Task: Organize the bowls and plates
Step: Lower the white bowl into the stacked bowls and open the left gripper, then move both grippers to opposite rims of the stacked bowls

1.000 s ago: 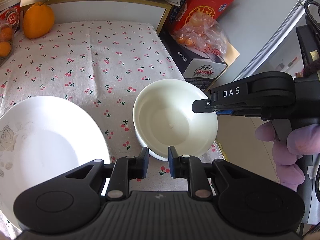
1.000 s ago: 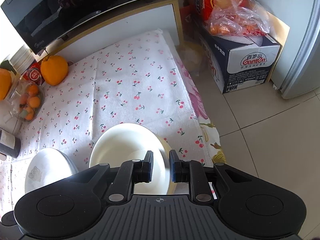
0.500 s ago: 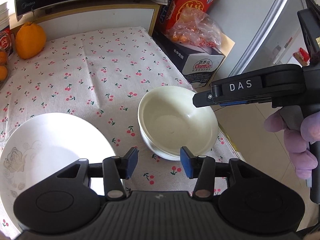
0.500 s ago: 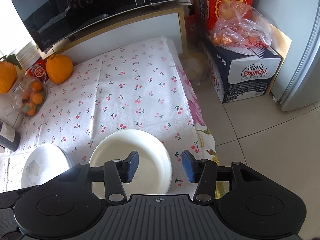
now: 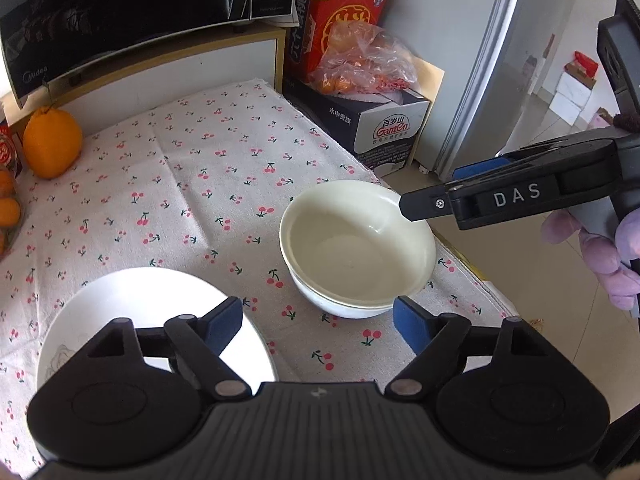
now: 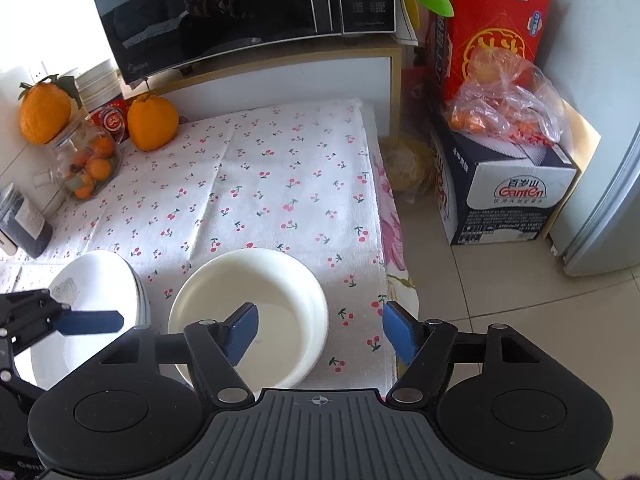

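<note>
Having just been opening, both my left jaws (image 5: 318, 322) and right jaws (image 6: 320, 330) stand apart and empty, so the nested bowls (image 5: 358, 248) rest free near the desk's right edge.

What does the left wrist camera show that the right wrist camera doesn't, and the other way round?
Only the left wrist view shows the purple-gloved hand holding the right gripper, and the second white bowl's rim nested under the cream round bowl.

Only the right wrist view shows the clear jar of small oranges, a second large orange on top of it, and a dark jar.

Both show the bowl, the white rose-printed plate, the cherry-print tablecloth, the black microwave and the Ganten box.
</note>
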### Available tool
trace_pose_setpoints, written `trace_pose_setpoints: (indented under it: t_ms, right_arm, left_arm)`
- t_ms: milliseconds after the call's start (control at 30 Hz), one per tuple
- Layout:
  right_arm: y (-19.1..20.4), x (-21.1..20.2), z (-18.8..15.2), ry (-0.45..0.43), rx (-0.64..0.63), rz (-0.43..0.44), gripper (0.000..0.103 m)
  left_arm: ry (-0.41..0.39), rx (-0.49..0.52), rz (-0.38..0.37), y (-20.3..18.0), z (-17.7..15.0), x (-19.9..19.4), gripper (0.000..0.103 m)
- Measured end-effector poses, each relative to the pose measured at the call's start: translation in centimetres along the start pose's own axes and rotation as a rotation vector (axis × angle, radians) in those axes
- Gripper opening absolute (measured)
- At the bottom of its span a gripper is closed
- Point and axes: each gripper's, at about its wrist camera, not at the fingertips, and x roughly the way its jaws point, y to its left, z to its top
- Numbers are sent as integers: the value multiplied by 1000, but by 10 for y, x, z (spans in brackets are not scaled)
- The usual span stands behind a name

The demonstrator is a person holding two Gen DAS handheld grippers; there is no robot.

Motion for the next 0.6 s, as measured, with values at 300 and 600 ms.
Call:
trace_pose_setpoints:
  t_ms: [300, 600]
  right_arm:
    - [-3, -14, -21, -45, -137, 10, 85]
    - [1, -11, -43, -37, -289, -12, 90]
  left_arm:
    - [-11, 181, 66, -4, -4, -2, 99]
    - [8, 377, 116, -7, -3, 11, 100]
